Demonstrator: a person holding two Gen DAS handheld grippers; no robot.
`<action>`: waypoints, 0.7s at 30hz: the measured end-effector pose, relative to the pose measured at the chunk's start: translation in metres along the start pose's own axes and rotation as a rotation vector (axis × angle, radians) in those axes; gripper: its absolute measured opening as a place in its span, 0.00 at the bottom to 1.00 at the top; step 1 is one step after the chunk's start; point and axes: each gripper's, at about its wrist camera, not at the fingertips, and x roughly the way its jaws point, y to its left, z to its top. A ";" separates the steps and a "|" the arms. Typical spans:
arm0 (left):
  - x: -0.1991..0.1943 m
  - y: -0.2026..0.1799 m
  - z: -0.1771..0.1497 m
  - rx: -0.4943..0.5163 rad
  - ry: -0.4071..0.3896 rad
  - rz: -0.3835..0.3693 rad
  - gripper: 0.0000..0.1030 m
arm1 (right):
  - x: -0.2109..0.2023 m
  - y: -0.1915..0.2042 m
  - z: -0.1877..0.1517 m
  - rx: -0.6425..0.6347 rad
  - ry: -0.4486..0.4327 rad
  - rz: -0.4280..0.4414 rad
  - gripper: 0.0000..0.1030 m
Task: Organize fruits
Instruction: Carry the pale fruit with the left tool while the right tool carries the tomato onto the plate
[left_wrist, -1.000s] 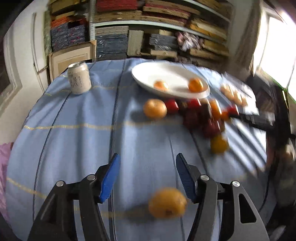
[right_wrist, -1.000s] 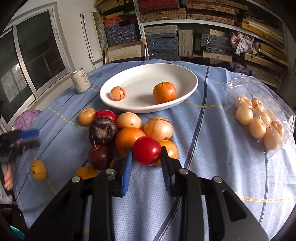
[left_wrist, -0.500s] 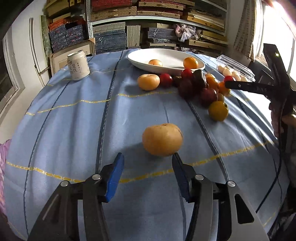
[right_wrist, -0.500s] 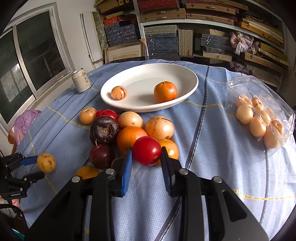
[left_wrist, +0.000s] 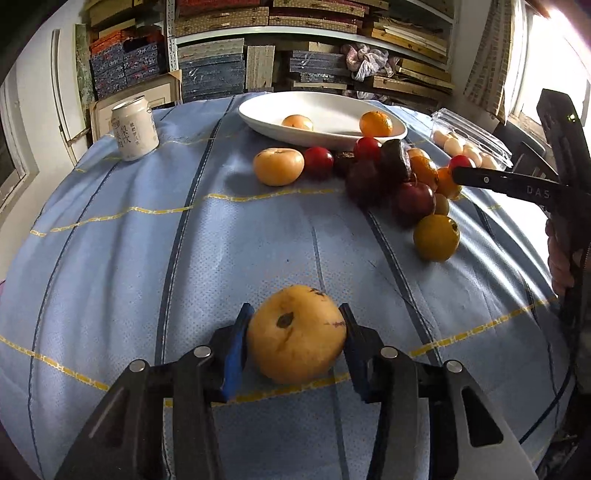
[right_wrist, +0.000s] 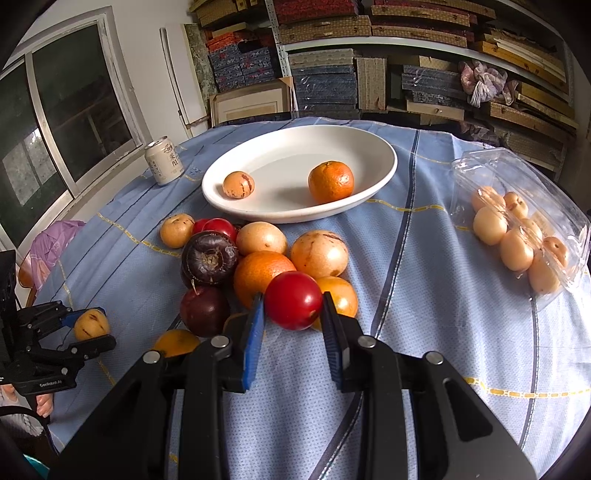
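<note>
Left gripper (left_wrist: 295, 334) closing on a yellow fruit (left_wrist: 296, 334) that sits between its blue pads; pads look right against both sides of it, fruit resting on the blue cloth (left_wrist: 147, 258). From the right wrist view the same fruit shows far left, in that gripper's jaws. Right gripper (right_wrist: 293, 308) narrow, clamped on a red plum (right_wrist: 293, 305), which sits at the near edge of the fruit pile (right_wrist: 258, 266): oranges, pale round fruit and dark purple ones directly ahead of and left of the right tips, touching each other. White plate (right_wrist: 369, 177) beyond the pile, straight ahead of the right gripper, holding a mandarin (right_wrist: 330, 181) and a small speckled fruit (right_wrist: 238, 184), apart from each other. Can (right_wrist: 163, 160) ahead-left of the plate. Clear clamshell (right_wrist: 480, 166) with pale fruits off to the right of the right gripper. A lone orange-yellow fruit (left_wrist: 436, 237) lies ahead-right of the left gripper, just short of the pile.
</note>
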 end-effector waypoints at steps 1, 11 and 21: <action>-0.001 0.000 0.000 -0.003 -0.003 -0.001 0.45 | -0.001 0.001 0.000 -0.005 -0.002 -0.001 0.28; -0.010 0.008 0.035 -0.029 -0.049 -0.008 0.45 | -0.013 0.006 0.009 -0.002 -0.049 0.008 0.28; 0.049 0.004 0.200 -0.045 -0.113 -0.019 0.45 | 0.025 0.014 0.119 -0.007 -0.065 -0.037 0.28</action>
